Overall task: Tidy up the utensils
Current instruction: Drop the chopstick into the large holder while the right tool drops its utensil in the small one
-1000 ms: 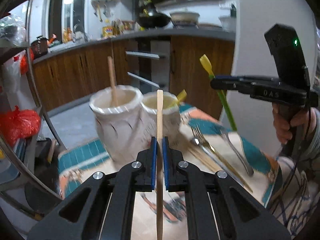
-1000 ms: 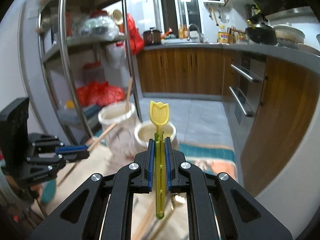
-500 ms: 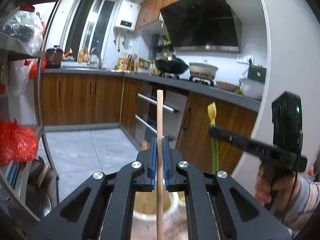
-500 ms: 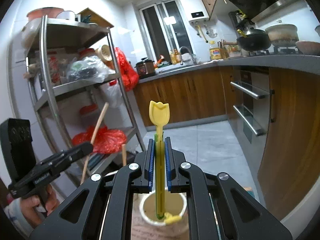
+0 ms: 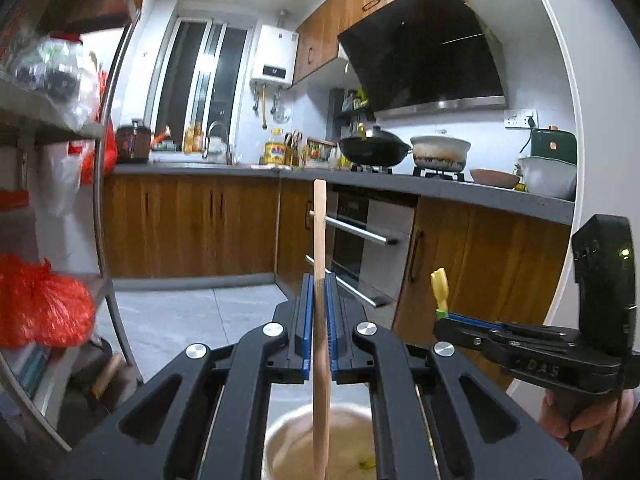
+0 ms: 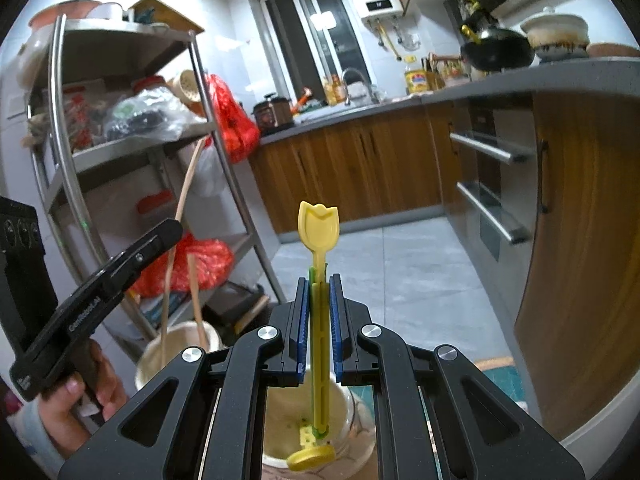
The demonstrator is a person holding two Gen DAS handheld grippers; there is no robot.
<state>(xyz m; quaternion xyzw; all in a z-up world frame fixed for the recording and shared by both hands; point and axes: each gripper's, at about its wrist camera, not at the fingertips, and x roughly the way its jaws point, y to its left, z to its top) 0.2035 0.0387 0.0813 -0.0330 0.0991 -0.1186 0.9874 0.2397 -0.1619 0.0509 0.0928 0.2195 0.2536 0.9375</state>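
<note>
My left gripper (image 5: 319, 285) is shut on a wooden chopstick (image 5: 320, 220) held upright. Its lower end hangs in the mouth of a cream cup (image 5: 288, 444). My right gripper (image 6: 319, 282) is shut on a yellow-green plastic utensil with a tulip-shaped top (image 6: 319, 224). That utensil's foot reaches into the right cream cup (image 6: 354, 412), where another yellow utensil (image 6: 310, 458) lies. In the right wrist view the left gripper (image 6: 174, 229) holds its chopstick (image 6: 188, 180) over the left cup (image 6: 180, 338), which has a wooden stick (image 6: 196, 300) in it. The right gripper (image 5: 440, 319) also shows in the left wrist view.
A metal shelf rack (image 6: 224, 128) with red bags (image 6: 200, 260) stands left of the cups. Wooden kitchen cabinets and an oven with bar handles (image 6: 488, 216) run along the right. A teal patterned cloth (image 6: 500, 374) covers the table under the cups.
Both grippers have tilted upward and moved over the cups with their utensils. The tabletop with the forks has dropped out of the left wrist view. The tulip utensil now reaches into the right cup.
</note>
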